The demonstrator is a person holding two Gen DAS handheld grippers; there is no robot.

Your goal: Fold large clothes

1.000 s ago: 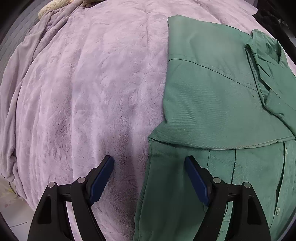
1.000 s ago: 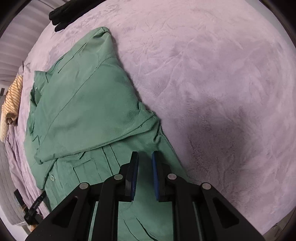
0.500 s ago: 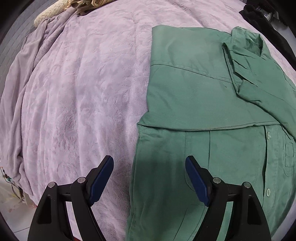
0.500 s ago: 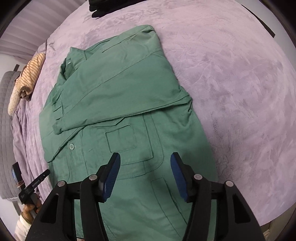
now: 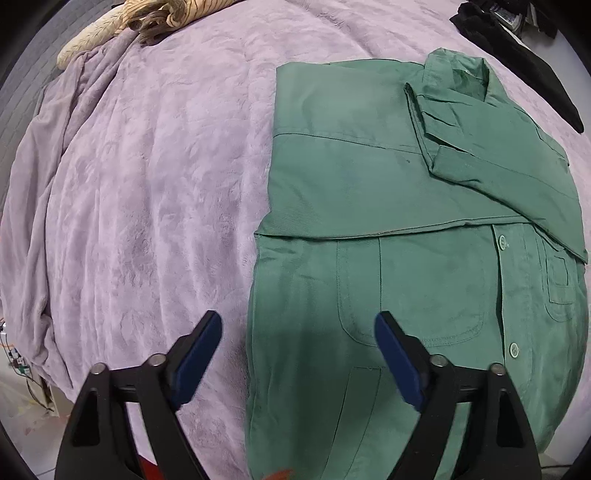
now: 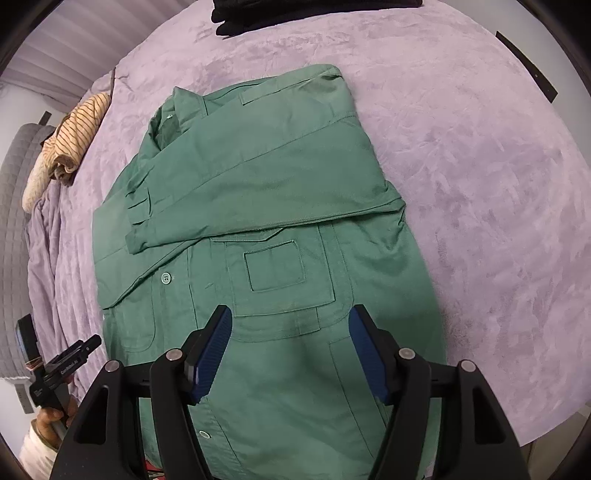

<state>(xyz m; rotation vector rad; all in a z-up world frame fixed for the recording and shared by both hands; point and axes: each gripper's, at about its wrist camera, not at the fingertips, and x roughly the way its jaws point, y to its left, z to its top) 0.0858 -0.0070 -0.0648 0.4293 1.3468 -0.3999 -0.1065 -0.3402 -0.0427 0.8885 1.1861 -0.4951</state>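
Green shirt [image 5: 388, 266] lies flat on lilac blanket [image 5: 147, 184] of bed, both sleeves folded across chest. Left tongs [image 5: 297, 354] opening wide, nothing betw. pads, above shirt's edge. Right tongs [image 6: 290, 350] opening, empty, above shirt's lower front.

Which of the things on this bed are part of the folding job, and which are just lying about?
Part of the job:
- green button-up cotton shirt, sleeves folded in
- left tongs, opening, empty
- right tongs, opening, empty

Just lying about:
- striped beige rolled cloth
- black folded garment
- lilac plush blanket
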